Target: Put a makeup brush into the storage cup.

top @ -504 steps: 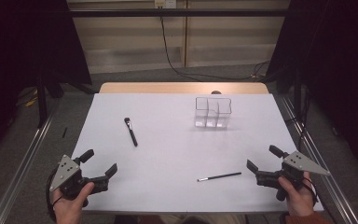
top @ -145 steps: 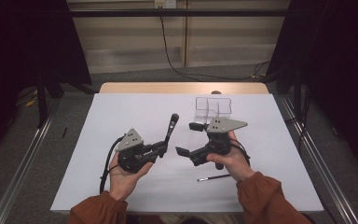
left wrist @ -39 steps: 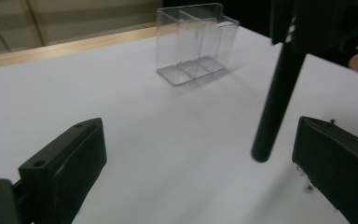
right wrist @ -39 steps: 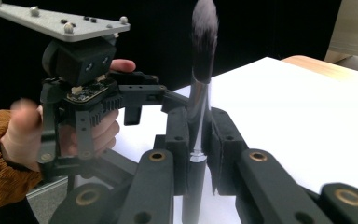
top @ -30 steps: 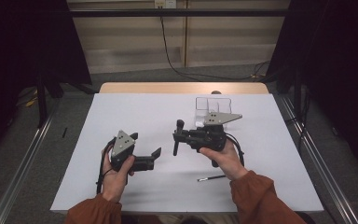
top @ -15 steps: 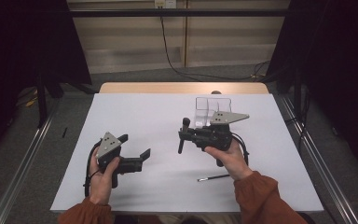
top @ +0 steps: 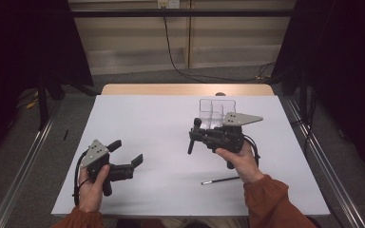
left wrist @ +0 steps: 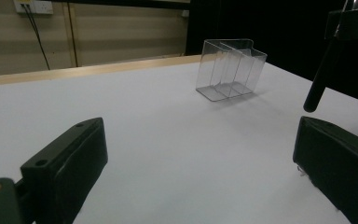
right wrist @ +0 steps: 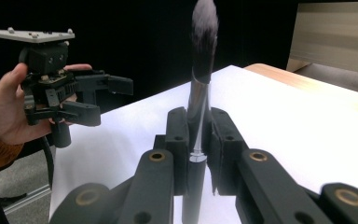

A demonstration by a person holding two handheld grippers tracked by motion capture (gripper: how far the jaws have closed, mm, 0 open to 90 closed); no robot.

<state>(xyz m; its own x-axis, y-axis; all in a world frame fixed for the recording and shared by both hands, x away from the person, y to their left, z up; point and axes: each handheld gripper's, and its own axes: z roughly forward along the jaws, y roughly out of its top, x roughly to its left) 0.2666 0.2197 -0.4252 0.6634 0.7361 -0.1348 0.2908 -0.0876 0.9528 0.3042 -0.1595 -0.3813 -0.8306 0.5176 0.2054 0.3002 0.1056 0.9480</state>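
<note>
My right gripper [top: 193,136] is shut on a makeup brush [top: 193,138] and holds it upright above the middle of the white table [top: 142,118]. In the right gripper view the jaws [right wrist: 198,135] clamp the silver ferrule of the brush [right wrist: 200,84], with the dark bristles on top. Just behind the right gripper stands a clear compartment organiser [top: 217,113]. Near the front left, my left gripper [top: 126,152] is open with nothing in it. Its own view shows both jaws wide apart [left wrist: 200,158], the organiser [left wrist: 230,69] ahead and the brush's handle end [left wrist: 318,84] hanging at the right.
A thin dark brush [top: 220,180] lies on the table in front of the right hand. The table's wooden far edge [top: 185,89] lies past the organiser. Metal rails [top: 323,161] run along both sides of the table. The left gripper [right wrist: 103,99] appears far off in the right gripper view.
The left gripper has drawn back to the left and toward the person, open. The right gripper has carried the upright brush a little to the right, closer to the organiser.
</note>
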